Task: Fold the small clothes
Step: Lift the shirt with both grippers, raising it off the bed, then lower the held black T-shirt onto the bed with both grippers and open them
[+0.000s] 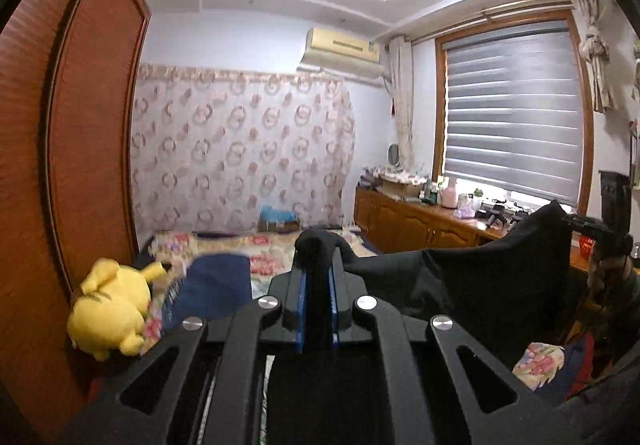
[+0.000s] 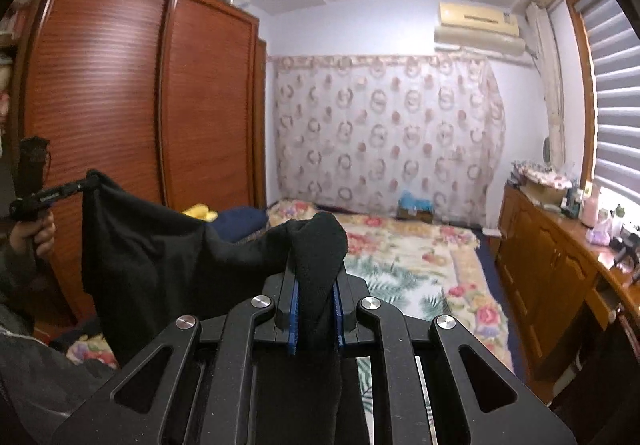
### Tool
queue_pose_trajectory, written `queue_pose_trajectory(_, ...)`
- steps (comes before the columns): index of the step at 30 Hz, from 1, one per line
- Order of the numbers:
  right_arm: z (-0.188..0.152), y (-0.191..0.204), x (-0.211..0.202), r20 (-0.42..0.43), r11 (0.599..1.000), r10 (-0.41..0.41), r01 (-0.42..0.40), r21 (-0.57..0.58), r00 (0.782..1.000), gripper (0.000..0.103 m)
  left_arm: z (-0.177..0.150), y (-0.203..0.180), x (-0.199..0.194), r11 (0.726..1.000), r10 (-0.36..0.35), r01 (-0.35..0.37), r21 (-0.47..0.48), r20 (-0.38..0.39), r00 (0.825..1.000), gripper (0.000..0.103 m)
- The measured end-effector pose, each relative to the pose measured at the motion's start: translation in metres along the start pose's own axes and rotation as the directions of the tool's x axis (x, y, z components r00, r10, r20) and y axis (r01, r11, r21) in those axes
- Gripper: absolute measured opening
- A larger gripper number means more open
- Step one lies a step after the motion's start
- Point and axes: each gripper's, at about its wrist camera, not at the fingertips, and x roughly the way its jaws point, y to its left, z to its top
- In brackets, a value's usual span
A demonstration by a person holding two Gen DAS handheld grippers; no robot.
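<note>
A small black garment (image 1: 480,277) hangs stretched in the air between my two grippers, above the bed. My left gripper (image 1: 318,277) is shut on one corner of it, with cloth bunched between its blue pads. My right gripper (image 2: 316,285) is shut on the other corner of the black garment (image 2: 160,257). In the left wrist view the right gripper (image 1: 580,223) shows at the far right, pinching the cloth. In the right wrist view the left gripper (image 2: 86,185) shows at the far left, held by a hand. The garment's lower part hangs out of sight.
A bed with a floral blanket (image 2: 404,261) lies below. A yellow plush toy (image 1: 110,309) and a dark blue cloth (image 1: 212,285) lie at its left. A wooden wardrobe (image 2: 128,105) stands left, a wooden cabinet (image 2: 560,265) with clutter right, under a window.
</note>
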Motion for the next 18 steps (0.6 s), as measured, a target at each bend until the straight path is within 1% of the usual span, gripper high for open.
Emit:
queue_pose_trajectory(2,0.015,0.000,-0.016,0.036,1.000,-0.008,0.009,-0.011,0.999,0.010,0.015,-0.004,-0.007,1.000,0.015,-0.016,0.025,0.037,0.999,0.007)
queue_pose_trajectory(4,0.029,0.002,-0.027,0.064,0.999,-0.018,0.021,-0.038,0.998,0.010,0.037,-0.007,-0.013,0.999,0.018,-0.022,0.045,0.093,0.995,0.007)
queue_pose_trajectory(9,0.070,0.009,-0.047,0.142,0.994,-0.040,0.054,-0.099,0.989,0.010,0.080,-0.003,-0.020,0.996,0.028,-0.042,0.077,0.177,0.984,0.006)
queue_pose_trajectory(12,0.093,0.010,-0.057,0.183,0.987,-0.053,0.079,-0.139,0.982,0.010,0.104,0.003,-0.021,0.995,0.034,-0.053,0.086,0.209,0.977,0.007)
queue_pose_trajectory(15,0.113,0.005,-0.063,0.211,0.981,-0.072,0.107,-0.161,0.975,0.010,0.119,0.005,-0.019,0.993,0.044,-0.068,0.102,0.218,0.975,0.007)
queue_pose_trajectory(16,0.121,0.003,-0.064,0.220,0.978,-0.083,0.122,-0.168,0.972,0.010,0.121,0.005,-0.017,0.992,0.046,-0.070,0.105,0.214,0.976,0.007)
queue_pose_trajectory(18,0.125,-0.001,-0.066,0.223,0.975,-0.095,0.135,-0.173,0.970,0.010,0.120,0.007,-0.011,0.992,0.044,-0.067,0.106,0.201,0.979,0.007)
